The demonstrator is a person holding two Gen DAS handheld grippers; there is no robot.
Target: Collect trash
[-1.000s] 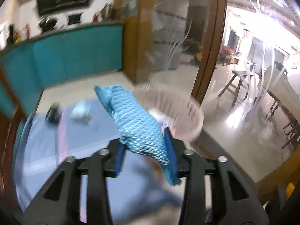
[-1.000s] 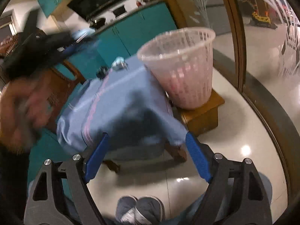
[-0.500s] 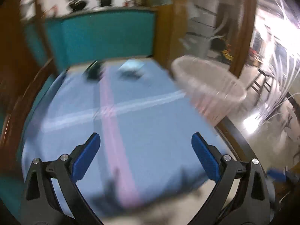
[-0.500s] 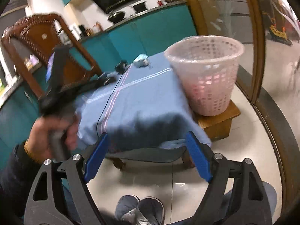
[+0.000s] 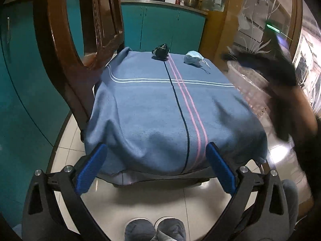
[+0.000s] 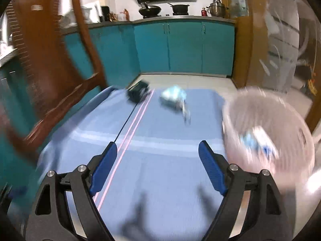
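Dropped its netting: left claw [image 5: 155, 167] (wide open) empty

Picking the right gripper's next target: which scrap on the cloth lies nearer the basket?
The crumpled light-blue face mask, right of the pink stripes; the black scrap sits left of them, farther from the basket.

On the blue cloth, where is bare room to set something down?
The near half of the blue cloth, from the white stripes to the front edge, is bare. The far edge is crowded: black crumpled item and face mask. The basket borders the right side.
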